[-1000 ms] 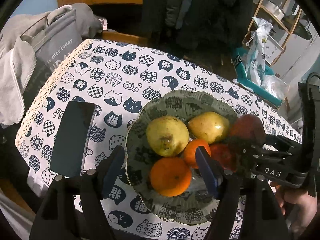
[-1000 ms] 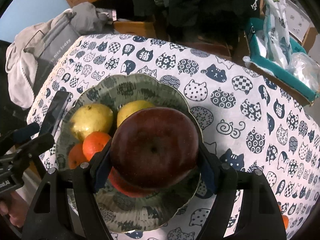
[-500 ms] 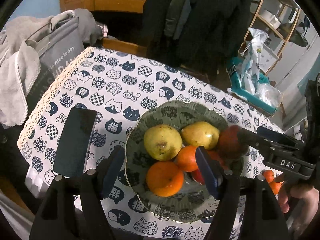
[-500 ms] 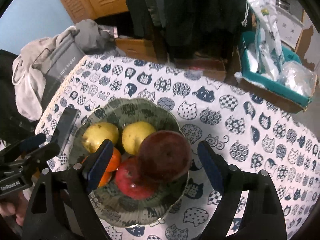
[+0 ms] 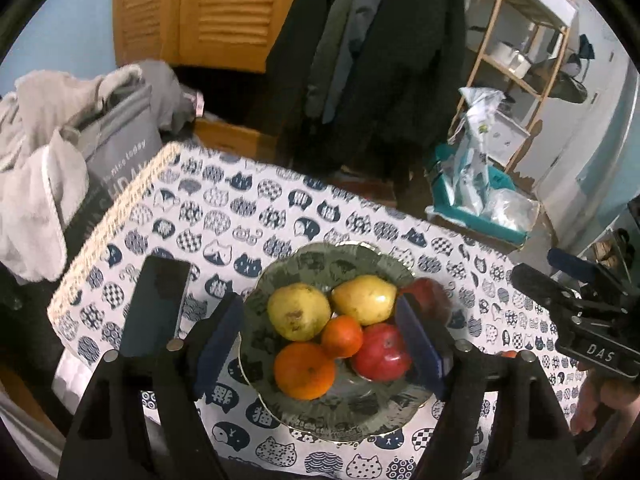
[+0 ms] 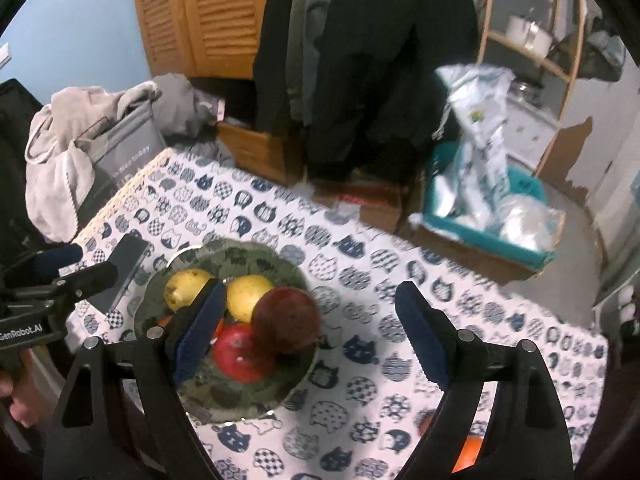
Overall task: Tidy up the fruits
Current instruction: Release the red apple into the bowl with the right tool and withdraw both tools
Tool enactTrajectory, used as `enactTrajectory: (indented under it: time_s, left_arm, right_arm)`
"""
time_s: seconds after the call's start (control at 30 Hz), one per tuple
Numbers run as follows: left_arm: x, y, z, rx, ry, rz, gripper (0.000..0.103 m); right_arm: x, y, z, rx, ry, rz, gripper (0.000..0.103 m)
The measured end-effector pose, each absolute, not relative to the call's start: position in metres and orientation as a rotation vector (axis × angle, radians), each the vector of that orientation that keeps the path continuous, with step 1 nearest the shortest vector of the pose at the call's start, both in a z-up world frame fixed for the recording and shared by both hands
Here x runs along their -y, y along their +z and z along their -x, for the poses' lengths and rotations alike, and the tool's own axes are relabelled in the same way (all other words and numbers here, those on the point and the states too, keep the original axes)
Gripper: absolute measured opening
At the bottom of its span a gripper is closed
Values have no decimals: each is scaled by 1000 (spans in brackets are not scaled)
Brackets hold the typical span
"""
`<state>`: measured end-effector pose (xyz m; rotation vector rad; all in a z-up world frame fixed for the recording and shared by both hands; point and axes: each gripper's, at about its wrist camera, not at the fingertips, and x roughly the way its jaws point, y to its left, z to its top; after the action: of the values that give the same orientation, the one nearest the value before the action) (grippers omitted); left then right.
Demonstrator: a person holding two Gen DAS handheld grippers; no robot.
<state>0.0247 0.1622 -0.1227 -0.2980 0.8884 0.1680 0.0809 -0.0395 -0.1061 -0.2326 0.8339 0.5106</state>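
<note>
We look down along both claws at a green patterned plate (image 5: 340,264) of fruit standing on a table (image 5: 248,216) draped in a white cloth printed with dark blue cats. Piled together on the plate are two yellow pears (image 5: 298,312), two oranges (image 5: 305,370), a bright red apple (image 5: 382,352) and a darker red apple (image 6: 287,321) that rests at the plate's right side, against the bright one. The left claw (image 5: 320,348) hangs above the plate with its jaws opening; the fruit lies below and between its blue pads, but neither pad presses on any piece, so it holds nothing. The right claw (image 6: 310,340) is held above the plate's right edge, its jaws spread wide and empty, with the darker apple just inside its left pad and not gripped. A dark phone (image 5: 156,308) lies flat on the cloth just left of the plate. Another orange fruit (image 6: 466,450) shows on the table at the near right, half hidden behind the right claw's arm. Beyond the table's far left corner we see a grey bag (image 5: 116,152) heaped with pale cloth. Dark coats (image 5: 384,60) hang behind, and a teal bin (image 6: 492,216) of plastic packets stands on the floor to the right.
</note>
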Motion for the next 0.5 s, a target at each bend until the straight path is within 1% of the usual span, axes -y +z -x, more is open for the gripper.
enactTrajectory:
  time_s: [0.2, 0.33, 0.5]
  left_arm:
    - [-149, -100, -16, -843, 164, 252, 81]
    - [-137, -83, -10, -802, 168, 214, 87]
    - [-121, -65, -6, -765, 139, 188, 87]
  right_arm:
    - [60, -80, -61, -773, 476, 230, 87]
    - [78, -65, -48, -734, 442, 212, 87]
    - [105, -52, -34, -710, 417, 192, 87]
